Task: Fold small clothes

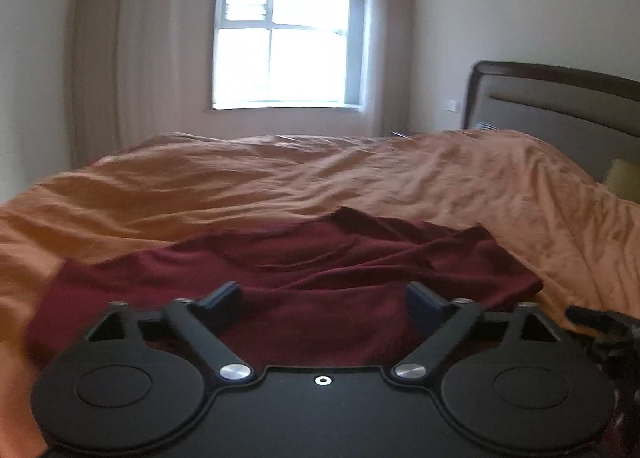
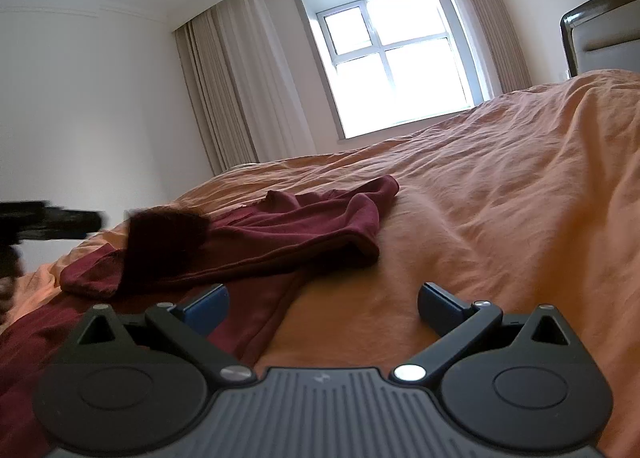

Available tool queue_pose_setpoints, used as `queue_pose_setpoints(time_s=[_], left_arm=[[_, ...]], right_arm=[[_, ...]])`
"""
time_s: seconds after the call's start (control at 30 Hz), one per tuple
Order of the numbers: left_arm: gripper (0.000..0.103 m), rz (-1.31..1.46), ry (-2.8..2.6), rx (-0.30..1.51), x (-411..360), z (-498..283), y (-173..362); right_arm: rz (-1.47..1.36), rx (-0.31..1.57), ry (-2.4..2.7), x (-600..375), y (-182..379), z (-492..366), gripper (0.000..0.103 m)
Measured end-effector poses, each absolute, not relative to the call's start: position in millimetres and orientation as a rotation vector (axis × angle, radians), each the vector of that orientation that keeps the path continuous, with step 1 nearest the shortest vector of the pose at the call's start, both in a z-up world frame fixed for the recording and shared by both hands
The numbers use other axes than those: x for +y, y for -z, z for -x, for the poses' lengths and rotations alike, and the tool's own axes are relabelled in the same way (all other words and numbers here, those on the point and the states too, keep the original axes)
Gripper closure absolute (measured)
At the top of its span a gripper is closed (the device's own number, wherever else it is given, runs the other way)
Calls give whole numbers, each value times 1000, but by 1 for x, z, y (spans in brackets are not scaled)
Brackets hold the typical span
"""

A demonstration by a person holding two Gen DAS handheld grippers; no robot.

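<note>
We hold our left gripper [image 1: 322,298] low over a dark red garment [image 1: 304,278] spread on the orange bedspread [image 1: 280,178], close to the bed's near edge. Its two fingers [image 1: 224,296] are spread wide apart, released, with nothing pinched between them; the red cloth fills the whole gap between the blue pads and runs on beyond the tips toward the far edge of the bed, wrinkled and partly doubled over on itself. Whether the pads actually touch the fabric we cannot tell.

Our right gripper [image 2: 322,304] is likewise released, its fingers [image 2: 440,300] parted wide. Here the garment [image 2: 248,242] lies mostly to the left: its loose edge passes beside and under the left finger, while the right finger sits over bare orange bedspread [image 2: 500,178]. Ahead of the tips a bunched, folded part of the cloth lies in a ridge across the bed. At the left margin of this view we see the other gripper, blurred, with a dark flap of cloth just beside its tip; whether it grips that flap is unclear.

A bright window [image 1: 284,42] with curtains [image 2: 224,90] stands past the far edge, and a headboard [image 1: 560,102] at the right
</note>
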State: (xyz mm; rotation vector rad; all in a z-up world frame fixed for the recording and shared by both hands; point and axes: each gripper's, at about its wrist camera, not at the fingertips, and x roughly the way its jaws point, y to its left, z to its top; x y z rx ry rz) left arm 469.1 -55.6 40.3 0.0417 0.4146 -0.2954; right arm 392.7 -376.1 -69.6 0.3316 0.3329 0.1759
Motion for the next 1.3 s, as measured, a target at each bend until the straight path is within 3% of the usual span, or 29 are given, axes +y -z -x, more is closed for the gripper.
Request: queue_pose_setpoints(time_s=[0.3,0.6,0.73,0.83,0.9,0.97,1.03,1.3], left_arm=[[1,-32,67,464,41,-424,-46],[1,-171,-95,496,101,-436,-15],[11,-226,-76,498,107,-457,0],[13,-226,-54,500,111,-467,2],[13,-211,-39,488,115,-469,2],[13,-202,-30,475,119,-469,0],[13,-191,-20,459,120,-467,-1],[14,-275,55,425,106,-471,0]], right_arm=[[-319,339,-163,-373,66,-393,0],[-241,461,-297,-335,15,-431,1],[-213,541,-364,-305,8,-466,22],[-182,592,-370,-288,10,-491,26],[-195,624,-360,-282,14,-505,40],[-182,642,-363,-275,14,-514,85],[-141,634,-367,-265,9,-519,100],[-350,337,-414,-285,-79,-511,100]])
